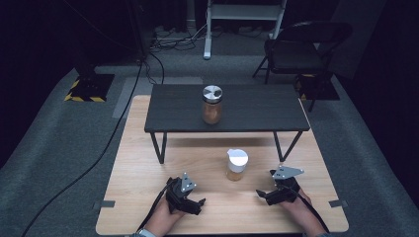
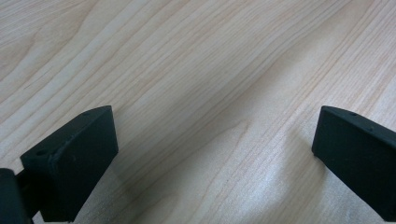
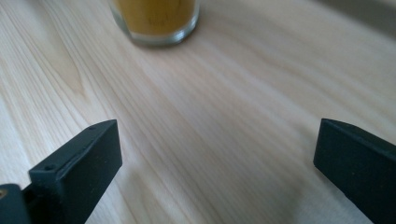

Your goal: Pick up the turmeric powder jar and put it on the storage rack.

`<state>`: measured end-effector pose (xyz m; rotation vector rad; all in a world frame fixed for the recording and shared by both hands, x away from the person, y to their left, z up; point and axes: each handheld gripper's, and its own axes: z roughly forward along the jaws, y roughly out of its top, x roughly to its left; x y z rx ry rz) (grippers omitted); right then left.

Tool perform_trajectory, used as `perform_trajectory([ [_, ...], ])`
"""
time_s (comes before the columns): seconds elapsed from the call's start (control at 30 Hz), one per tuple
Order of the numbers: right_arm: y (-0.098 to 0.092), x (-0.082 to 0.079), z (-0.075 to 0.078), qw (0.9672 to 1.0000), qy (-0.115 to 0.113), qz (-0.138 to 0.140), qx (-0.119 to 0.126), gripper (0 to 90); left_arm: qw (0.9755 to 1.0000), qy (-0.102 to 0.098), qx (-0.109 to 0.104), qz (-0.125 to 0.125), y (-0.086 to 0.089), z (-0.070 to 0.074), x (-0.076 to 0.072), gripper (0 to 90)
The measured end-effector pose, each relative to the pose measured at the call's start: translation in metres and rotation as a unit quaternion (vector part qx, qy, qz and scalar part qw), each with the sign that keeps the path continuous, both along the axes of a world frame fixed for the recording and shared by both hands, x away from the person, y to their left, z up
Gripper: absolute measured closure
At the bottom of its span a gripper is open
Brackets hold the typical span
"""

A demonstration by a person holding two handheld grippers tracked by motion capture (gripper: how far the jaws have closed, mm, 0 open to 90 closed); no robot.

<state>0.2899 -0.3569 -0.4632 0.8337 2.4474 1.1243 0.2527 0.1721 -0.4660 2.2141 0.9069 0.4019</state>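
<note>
Jar: small white-capped glass jar of yellow powder is sitting under the dark shelf's front edge, reachable.
Left gripper: resting released, nothing between jaws.
Right gripper: released too, aiming at jar.

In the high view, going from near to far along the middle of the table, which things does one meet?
Light wooden table → small glass jar with a white lid and orange contents → low dark grey shelf on black legs → glass jar with a silver metal lid and brownish contents, standing on that shelf.

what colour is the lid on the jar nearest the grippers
White, on the near jar; the lid shows best in the high view.
</note>
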Motion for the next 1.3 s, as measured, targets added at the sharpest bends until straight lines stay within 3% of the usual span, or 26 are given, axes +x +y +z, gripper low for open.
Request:
perform_trajectory([
  [0.2, -0.005, -0.016, 0.000, 0.9981, -0.054, -0.004, 0.030, 0.8, 1.0000, 0.000, 0.000, 0.000, 0.000, 0.000, 0.000, 0.1],
  [0.3, -0.008, -0.026, 0.000, 0.9947, -0.089, -0.002, 0.053, 0.9, 1.0000, 0.000, 0.000, 0.000, 0.000, 0.000, 0.000, 0.0],
  [0.47, -0.011, -0.037, -0.001, 0.9886, -0.124, 0.000, 0.085, 0.9, 1.0000, 0.000, 0.000, 0.000, 0.000, 0.000, 0.000, 0.1],
  [0.57, -0.012, -0.038, -0.001, 0.9870, -0.131, 0.002, 0.092, 0.8, 1.0000, 0.000, 0.000, 0.000, 0.000, 0.000, 0.000, 0.1],
  [0.93, -0.009, -0.035, -0.002, 0.9878, -0.125, -0.003, 0.093, 0.9, 1.0000, 0.001, 0.000, 0.001, 0.000, 0.000, 0.000, 0.1],
  [1.3, 0.009, -0.016, -0.003, 0.9881, -0.116, 0.013, 0.100, 1.4, 0.9999, -0.001, -0.002, 0.015, 0.002, -0.001, -0.005, 0.0],
])
